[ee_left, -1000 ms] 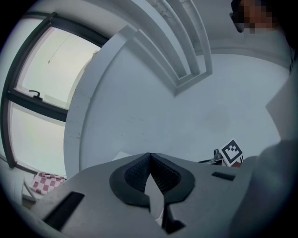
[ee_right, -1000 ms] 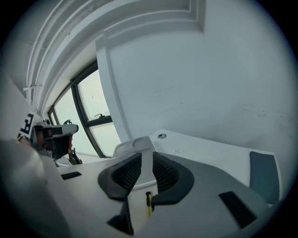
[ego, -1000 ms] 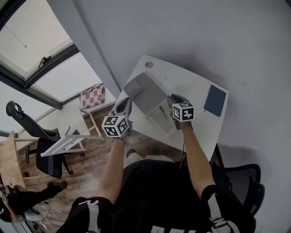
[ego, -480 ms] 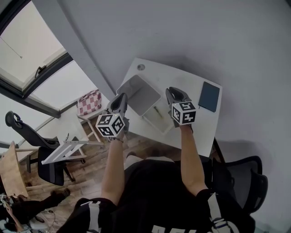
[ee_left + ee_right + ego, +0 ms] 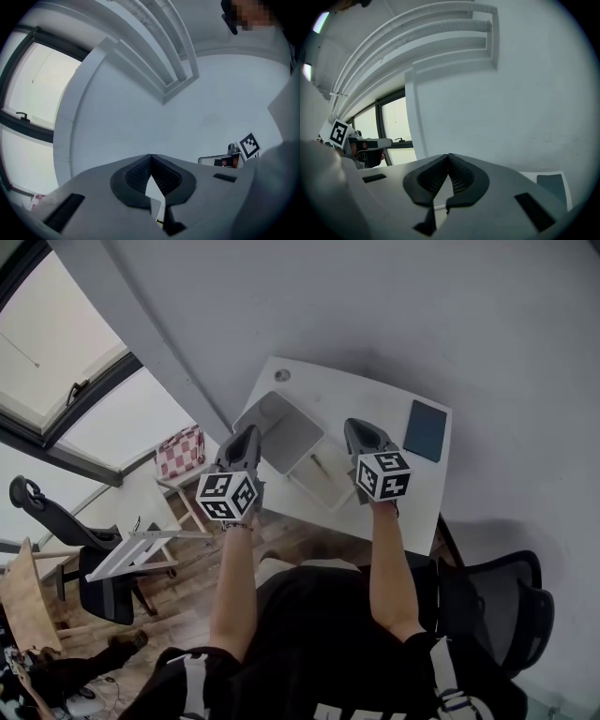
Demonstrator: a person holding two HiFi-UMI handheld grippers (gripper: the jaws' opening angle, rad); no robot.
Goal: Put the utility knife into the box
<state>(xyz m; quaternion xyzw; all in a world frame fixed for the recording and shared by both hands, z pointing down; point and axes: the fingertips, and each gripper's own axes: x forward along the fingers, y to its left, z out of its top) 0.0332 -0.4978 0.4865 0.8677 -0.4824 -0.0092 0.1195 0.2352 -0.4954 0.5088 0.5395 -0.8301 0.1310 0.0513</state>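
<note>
The left gripper (image 5: 249, 434) and the right gripper (image 5: 356, 429) are both pinched shut on nothing above the table's (image 5: 375, 404) near edge, with the open box (image 5: 281, 427) between them by the left edge, a dark notebook (image 5: 425, 430) near the far right corner, and the utility knife too small to spot.

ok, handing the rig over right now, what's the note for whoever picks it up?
Left gripper: shut, empty, over the table's near edge, left of the box.
Right gripper: shut, empty, to the right of the box.
Box: open on the table; a dark notebook lies at the far right.
Knife: not made out in any view, so not confirmed in the box.
Left: find the knife, check the box.
</note>
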